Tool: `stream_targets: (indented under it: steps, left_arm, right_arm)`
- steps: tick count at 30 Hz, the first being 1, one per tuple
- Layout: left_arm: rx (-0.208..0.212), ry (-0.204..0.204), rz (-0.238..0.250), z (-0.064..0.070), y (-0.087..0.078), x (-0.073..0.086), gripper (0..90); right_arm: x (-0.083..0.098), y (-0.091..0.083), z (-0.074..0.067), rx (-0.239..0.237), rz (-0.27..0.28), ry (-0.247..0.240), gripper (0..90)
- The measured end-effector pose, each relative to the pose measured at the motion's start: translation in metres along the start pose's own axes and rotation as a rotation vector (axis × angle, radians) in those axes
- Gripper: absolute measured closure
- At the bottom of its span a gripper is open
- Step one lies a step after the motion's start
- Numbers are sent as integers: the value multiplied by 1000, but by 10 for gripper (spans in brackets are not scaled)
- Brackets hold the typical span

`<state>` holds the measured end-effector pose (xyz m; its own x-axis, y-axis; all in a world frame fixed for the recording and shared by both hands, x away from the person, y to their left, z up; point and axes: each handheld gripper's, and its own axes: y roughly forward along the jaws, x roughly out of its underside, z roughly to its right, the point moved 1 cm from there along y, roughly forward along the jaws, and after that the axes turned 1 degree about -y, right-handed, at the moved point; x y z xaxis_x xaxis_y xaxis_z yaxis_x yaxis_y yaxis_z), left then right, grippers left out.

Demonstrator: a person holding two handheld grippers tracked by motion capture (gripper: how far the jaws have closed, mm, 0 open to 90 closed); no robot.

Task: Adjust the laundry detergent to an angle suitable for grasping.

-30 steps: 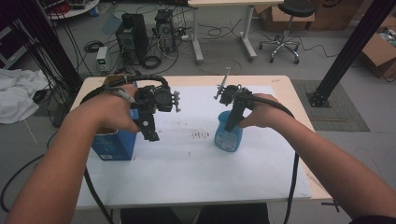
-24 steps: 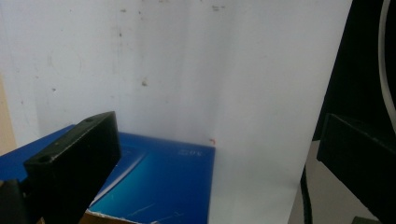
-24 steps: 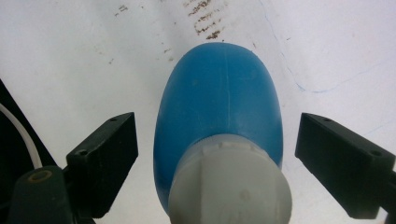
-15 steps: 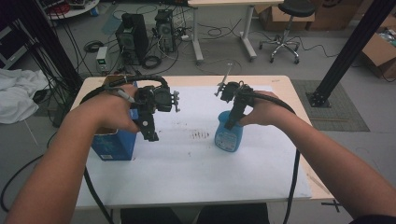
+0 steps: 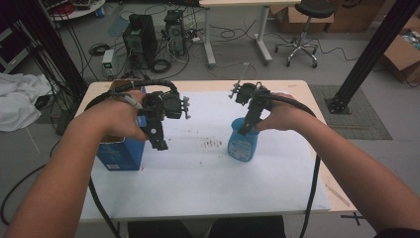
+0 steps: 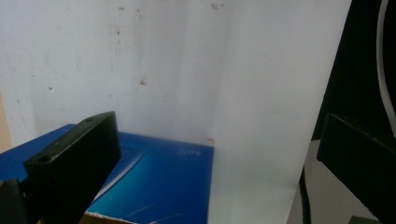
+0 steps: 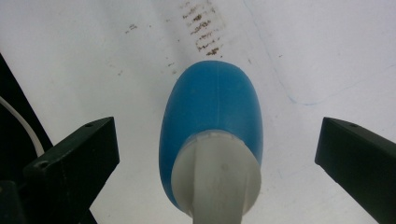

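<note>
Since the earlier frame the right tool (image 5: 246, 130) had just spread its jaws off the blue bottle (image 5: 242, 145), standing right of centre on the tabletop (image 5: 208, 183); a careless retreat risked toppling it, left tool (image 5: 158, 144) spread, empty.

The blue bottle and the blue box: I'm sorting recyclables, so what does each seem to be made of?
The blue bottle looks like plastic: smooth, matte, with a moulded seam down its body and a whitish cap. The blue box looks like printed cardboard with a glossy coat: flat faces, sharp edges, fine scuffs, a pale worn edge. Neither is certain from looks alone.
</note>
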<state>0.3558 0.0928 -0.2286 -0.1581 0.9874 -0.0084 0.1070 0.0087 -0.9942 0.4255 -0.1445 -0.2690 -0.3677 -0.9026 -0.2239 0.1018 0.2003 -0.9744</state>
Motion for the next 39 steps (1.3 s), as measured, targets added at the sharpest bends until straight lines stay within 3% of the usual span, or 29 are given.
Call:
stream_targets:
  steps: [8,18,31,39]
  left_arm:
    - [4,3,2,0,0,0,1]
    - [7,5,4,-2,0,-2,1]
    - [14,11,2,-3,0,-4,1]
    - [24,14,1,-2,0,-3,1]
  right_arm:
    - [0,-22,0,15,32,-53,0]
    - [-5,-43,4,17,10,-116,0]
    - [-8,-61,15,-2,-29,-119,0]
    - [-4,-62,19,-7,-37,-126,0]
